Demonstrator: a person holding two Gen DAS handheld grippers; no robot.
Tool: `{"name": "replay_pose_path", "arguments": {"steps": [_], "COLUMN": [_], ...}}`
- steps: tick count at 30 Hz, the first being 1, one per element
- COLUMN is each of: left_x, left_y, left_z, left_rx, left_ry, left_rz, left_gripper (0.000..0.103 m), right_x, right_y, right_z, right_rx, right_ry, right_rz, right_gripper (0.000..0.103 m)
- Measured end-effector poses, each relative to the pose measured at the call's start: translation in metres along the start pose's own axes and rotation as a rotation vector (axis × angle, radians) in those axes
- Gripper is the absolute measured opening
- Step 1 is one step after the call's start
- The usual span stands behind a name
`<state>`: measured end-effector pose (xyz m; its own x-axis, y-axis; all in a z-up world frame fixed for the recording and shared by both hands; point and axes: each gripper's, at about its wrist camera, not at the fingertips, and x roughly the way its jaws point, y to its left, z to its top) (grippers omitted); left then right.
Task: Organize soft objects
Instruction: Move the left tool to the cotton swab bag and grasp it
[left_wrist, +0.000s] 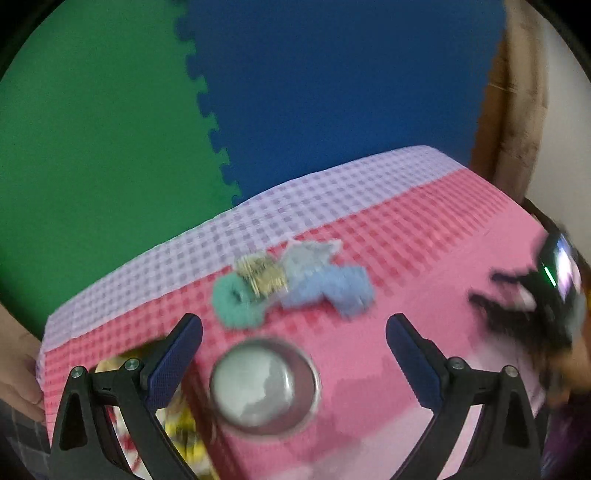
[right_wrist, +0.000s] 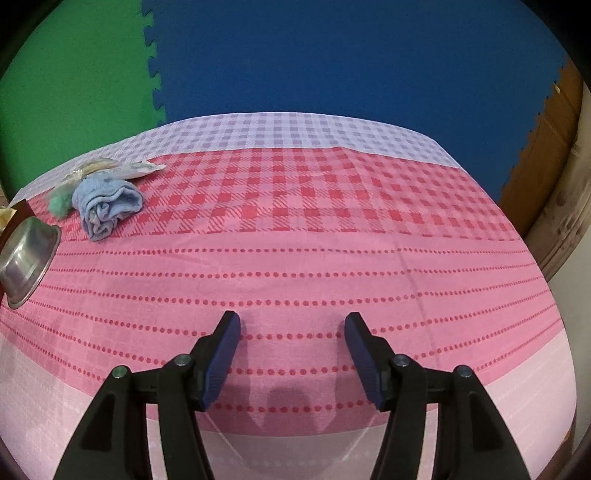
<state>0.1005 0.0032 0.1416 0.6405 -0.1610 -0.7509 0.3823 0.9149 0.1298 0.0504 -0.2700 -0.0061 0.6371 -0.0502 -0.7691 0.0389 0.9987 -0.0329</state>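
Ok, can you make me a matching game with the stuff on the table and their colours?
Things:
1. bowl
2. towel
3. scrunchie
4. tablecloth

Colours:
a. light blue
b. pink
c. silver
d. teal green

Pairs: 1-c, 2-a, 3-d, 4-b

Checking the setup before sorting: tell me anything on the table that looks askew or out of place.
The soft things lie jumbled in one heap: blue cloth crumpled, teal scrunchie and a pale packet bunched against it. The steel bowl stands upright and empty. Nothing looks spilled or damaged.
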Motion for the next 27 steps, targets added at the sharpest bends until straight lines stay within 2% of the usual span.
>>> {"name": "replay_pose_path", "arguments": {"steps": [3, 5, 9, 11, 18, 21, 24, 27], "left_x": [0.044, 0.071, 0.122, 0.135, 0.167, 0.175, 0.181, 0.190], "left_y": [0.015, 0.027, 0.058, 0.065, 0.065, 0.058, 0.050, 0.045], "left_z": [0.037, 0.050, 0.058, 0.057, 0.054, 0.053, 0.052, 0.051], "left_rx": [-0.066, -0.132, -0.306, -0.343, -0.311, -0.293, -0.278, -0.251], "left_ry": [0.085, 0.153, 0.281, 0.305, 0.400, 0.411, 0.423, 0.467], "left_rz": [0.008, -0.003, -0.011, -0.015, 0.039, 0.042, 0.023, 0.037], "left_gripper": [0.099, 0.099, 0.096, 0.096, 0.096, 0.094, 0.086, 0.066], "right_x": [-0.001, -0.002, -0.001, -0.002, -0.003, -0.003, -0.004, -0.004], "right_y": [-0.002, -0.002, -0.002, -0.002, -0.003, -0.003, -0.004, -0.003], "right_z": [-0.001, -0.002, -0.002, -0.003, -0.003, -0.002, -0.003, -0.003], "right_rx": [0.012, 0.015, 0.023, 0.026, 0.028, 0.036, 0.045, 0.049], "right_ry": [0.000, 0.001, 0.001, 0.001, 0.000, -0.001, -0.003, -0.003], "right_rz": [0.013, 0.019, 0.043, 0.059, 0.081, 0.089, 0.093, 0.094], "right_gripper": [0.063, 0.065, 0.069, 0.072, 0.073, 0.073, 0.073, 0.073]}}
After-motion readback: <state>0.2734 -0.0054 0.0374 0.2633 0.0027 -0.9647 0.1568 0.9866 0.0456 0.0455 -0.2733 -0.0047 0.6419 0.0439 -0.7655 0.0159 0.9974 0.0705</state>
